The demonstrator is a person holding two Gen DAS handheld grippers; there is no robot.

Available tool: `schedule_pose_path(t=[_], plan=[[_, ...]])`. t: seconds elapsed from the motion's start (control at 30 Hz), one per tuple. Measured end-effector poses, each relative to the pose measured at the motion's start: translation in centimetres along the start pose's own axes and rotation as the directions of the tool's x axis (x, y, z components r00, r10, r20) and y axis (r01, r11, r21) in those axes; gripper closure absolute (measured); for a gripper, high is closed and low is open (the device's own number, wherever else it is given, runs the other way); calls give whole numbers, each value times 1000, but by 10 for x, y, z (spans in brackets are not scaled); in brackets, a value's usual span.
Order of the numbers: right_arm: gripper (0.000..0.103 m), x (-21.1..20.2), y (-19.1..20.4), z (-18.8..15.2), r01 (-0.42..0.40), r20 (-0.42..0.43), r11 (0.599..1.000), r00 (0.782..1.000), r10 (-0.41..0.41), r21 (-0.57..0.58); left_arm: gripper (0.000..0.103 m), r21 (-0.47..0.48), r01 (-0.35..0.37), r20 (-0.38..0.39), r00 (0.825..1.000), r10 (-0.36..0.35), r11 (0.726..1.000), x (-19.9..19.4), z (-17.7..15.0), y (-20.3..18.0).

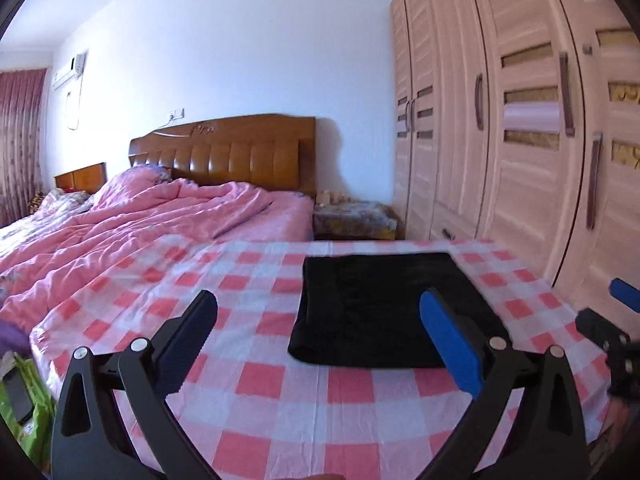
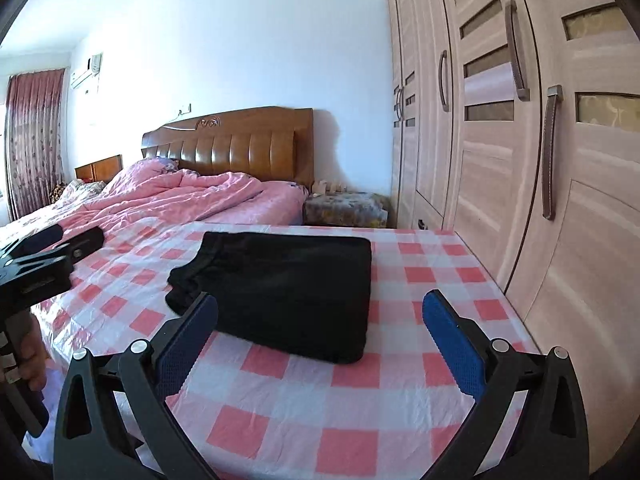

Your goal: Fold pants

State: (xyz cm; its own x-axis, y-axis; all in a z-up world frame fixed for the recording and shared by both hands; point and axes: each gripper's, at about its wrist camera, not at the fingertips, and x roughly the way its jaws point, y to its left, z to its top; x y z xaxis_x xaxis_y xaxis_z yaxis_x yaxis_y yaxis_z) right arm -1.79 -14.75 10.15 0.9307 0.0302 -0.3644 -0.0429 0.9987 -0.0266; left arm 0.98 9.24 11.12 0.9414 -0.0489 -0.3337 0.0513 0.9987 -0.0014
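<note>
The black pants (image 1: 380,308) lie folded into a flat rectangle on the red-and-white checked cloth (image 1: 256,392). In the right wrist view the pants (image 2: 288,292) show a looser bunched end at the left. My left gripper (image 1: 320,312) is open and empty, held above the cloth just in front of the pants. My right gripper (image 2: 320,312) is open and empty, in front of the pants' near edge. The right gripper also shows at the right edge of the left wrist view (image 1: 612,312). The left gripper shows at the left of the right wrist view (image 2: 56,252).
A bed with a pink quilt (image 1: 132,216) and a wooden headboard (image 1: 228,152) lies beyond the checked surface. A tall wardrobe (image 2: 520,152) stands close along the right side. A covered nightstand (image 2: 344,208) sits between them. Green bags (image 1: 24,408) lie low at the left.
</note>
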Motion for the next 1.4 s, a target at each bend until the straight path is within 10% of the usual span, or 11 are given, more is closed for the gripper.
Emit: schedule_pose_path(t=[0.17,0.53,1.4], plan=[[4,6,21,-22,8,-37,998,999,-10,-64,2,48,-143,-48,988,146,988,13,-25,-14],[4,4,25,-37,44,-9,997,999,-45,-56,2,-4,-34,-157,987,33,999,27,-62,-17],[4,54,29,-79,8,-295,998,955,-28,-69,2,-24,-9,-349,937,0,1000,59,-93,-16]])
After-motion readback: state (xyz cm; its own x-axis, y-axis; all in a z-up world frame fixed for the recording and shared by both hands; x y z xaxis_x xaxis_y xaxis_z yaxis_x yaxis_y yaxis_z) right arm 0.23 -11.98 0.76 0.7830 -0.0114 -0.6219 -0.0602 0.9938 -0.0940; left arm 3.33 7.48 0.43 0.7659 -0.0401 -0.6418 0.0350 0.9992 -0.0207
